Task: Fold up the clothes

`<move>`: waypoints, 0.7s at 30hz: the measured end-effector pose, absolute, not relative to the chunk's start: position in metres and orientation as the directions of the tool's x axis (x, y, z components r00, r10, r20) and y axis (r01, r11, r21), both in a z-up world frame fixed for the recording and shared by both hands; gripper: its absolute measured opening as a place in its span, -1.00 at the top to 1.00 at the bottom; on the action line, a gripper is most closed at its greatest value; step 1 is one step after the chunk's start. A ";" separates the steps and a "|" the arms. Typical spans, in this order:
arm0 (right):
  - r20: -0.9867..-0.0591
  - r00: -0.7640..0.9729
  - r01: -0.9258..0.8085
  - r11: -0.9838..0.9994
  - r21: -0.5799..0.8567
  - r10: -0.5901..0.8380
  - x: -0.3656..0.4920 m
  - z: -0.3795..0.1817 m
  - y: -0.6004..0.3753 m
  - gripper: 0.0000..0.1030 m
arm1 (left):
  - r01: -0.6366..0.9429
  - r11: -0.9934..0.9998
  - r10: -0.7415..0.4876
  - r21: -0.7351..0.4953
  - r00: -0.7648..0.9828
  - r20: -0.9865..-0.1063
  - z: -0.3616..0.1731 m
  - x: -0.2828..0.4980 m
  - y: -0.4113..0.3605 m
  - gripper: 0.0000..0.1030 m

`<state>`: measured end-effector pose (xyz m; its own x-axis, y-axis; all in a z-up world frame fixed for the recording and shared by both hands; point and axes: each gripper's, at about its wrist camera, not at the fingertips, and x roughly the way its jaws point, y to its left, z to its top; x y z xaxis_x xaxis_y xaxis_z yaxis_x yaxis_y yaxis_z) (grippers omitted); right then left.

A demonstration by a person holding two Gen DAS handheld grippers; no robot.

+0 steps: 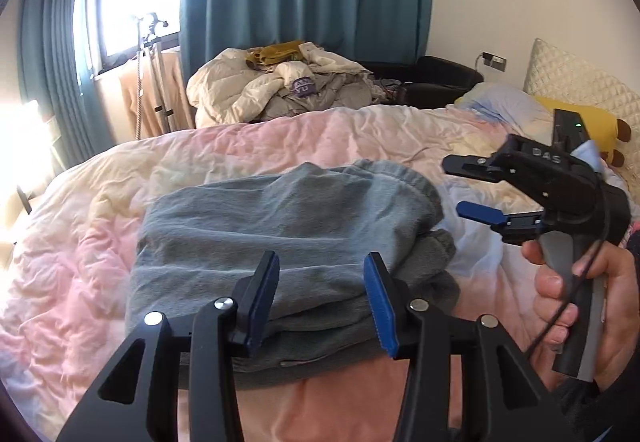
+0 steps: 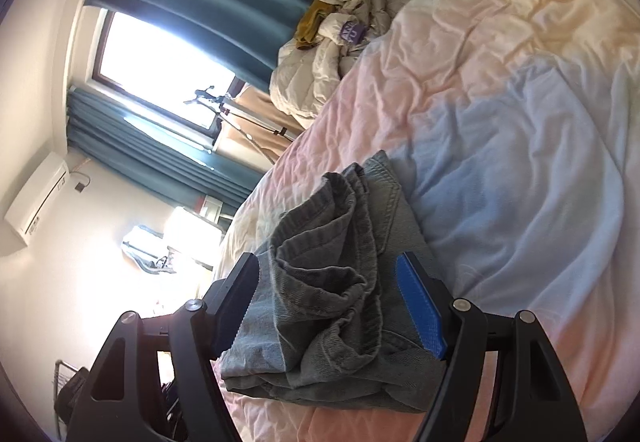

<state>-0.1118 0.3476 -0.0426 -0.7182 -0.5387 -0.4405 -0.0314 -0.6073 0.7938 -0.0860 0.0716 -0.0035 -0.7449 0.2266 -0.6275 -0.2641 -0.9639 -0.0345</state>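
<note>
Your left gripper (image 1: 322,296): jaws spread approx halfway, nothing between the pads, hovering at the near edge of the folded jeans (image 1: 288,242); jeans lie in a stack on the duvet (image 1: 100,242), mid-bed; your right gripper (image 1: 474,188), to the right of the jeans, is held in your hand (image 1: 584,306); jaws wide apart, pads clear of the denim, gripping nothing.
</note>
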 end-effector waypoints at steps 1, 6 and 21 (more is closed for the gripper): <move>-0.435 -0.720 -0.004 -0.624 0.781 -0.540 -0.113 -0.039 0.341 -0.40 | -0.238 -0.969 0.225 -0.066 -0.738 -0.636 -0.010 -0.091 0.062 0.12; -0.431 -0.743 0.106 -0.725 0.680 -0.513 -0.118 -0.021 0.308 -0.40 | -0.159 -0.972 0.233 -0.171 -0.716 -0.658 -0.042 -0.113 0.033 0.12; -0.691 -0.565 -0.221 -0.724 0.653 -0.451 -0.115 -0.099 0.325 0.58 | -0.114 -0.962 0.254 -0.247 -0.700 -0.667 -0.069 -0.124 0.023 0.12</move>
